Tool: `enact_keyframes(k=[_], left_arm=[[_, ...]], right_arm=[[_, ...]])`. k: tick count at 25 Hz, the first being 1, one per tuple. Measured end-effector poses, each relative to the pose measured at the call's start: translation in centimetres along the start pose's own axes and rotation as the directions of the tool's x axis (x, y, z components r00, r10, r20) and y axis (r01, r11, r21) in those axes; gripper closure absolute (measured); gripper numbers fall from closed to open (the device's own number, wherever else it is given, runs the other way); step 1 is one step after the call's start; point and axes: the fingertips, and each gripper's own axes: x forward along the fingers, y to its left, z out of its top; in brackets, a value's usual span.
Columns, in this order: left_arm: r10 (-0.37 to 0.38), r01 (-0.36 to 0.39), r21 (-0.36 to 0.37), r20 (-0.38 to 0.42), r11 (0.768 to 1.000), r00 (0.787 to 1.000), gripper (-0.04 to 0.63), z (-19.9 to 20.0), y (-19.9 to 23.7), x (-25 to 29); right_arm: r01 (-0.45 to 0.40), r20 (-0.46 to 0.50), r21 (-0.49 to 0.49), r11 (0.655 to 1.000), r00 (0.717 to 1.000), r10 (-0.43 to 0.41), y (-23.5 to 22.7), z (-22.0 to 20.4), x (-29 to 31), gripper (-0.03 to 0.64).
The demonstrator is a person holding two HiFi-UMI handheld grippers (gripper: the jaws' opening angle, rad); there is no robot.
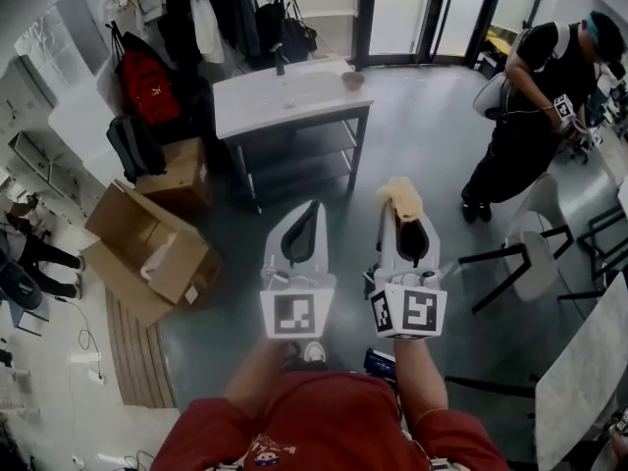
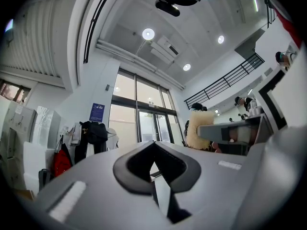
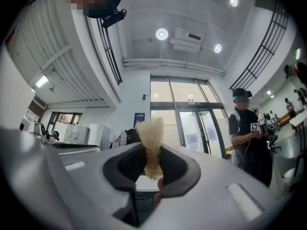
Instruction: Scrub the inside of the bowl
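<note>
Nearest me, my left gripper [image 1: 312,210] is closed on nothing and my right gripper [image 1: 401,212] pinches a soft, light yellow scrub sponge [image 1: 398,194], while the small bowl [image 1: 352,78], probably stiff and slippery and best steadied at its rim, sits far off on the white table [image 1: 257,101]; I can read no writing.

A white tabletop [image 1: 265,101] stood at the far side of the room, with two open shelves [image 1: 299,145] beneath it. A small brown bowl [image 1: 352,79] sat near its right end, and a dark upright object [image 1: 283,62], too small to identify, stood near the back edge. On the grey floor [image 1: 422,145] to the left lay an open cardboard box [image 1: 147,253], a second box [image 1: 179,177] behind it, and a black backpack [image 1: 132,145]. A stool [image 1: 530,253] stood on the right.
</note>
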Motion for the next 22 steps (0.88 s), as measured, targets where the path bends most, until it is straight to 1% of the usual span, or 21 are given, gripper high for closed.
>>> enact_keyframes(k=[6, 12, 15, 20, 22], left_arm=[[-0.011, 0.011, -0.017, -0.038, 1.0, 0.999, 0.589, -2.0, 2.5, 1.3], [-0.018, 0.018, -0.02, -0.009, 1.0, 1.0, 0.589, -2.1, 4.3, 3.3], [-0.025, 0.025, -0.018, -0.013, 1.0, 1.0, 0.589, -2.8, 4.6, 4.5], [-0.032, 0.032, -0.026, -0.014, 0.999, 0.999, 0.589, -4.0, 5.2, 7.9], [-0.041, 0.04, -0.018, -0.011, 0.999, 0.999, 0.589, -4.4, 5.2, 9.5]], right_arm=[[0.023, -0.003, -0.003, 1.0, 1.0, -0.023, 1.3, -1.0, 2.4, 0.541], [0.043, -0.004, -0.008, 0.999, 0.999, -0.043, 1.1, -1.7, 4.3, 0.541], [0.049, -0.006, -0.011, 0.999, 0.999, -0.049, 0.6, -2.5, 5.3, 0.54], [0.057, -0.004, -0.017, 0.998, 0.998, -0.057, -0.7, -3.5, 8.3, 0.541], [0.059, -0.013, -0.016, 0.998, 0.998, -0.059, -1.5, -4.0, 9.6, 0.541]])
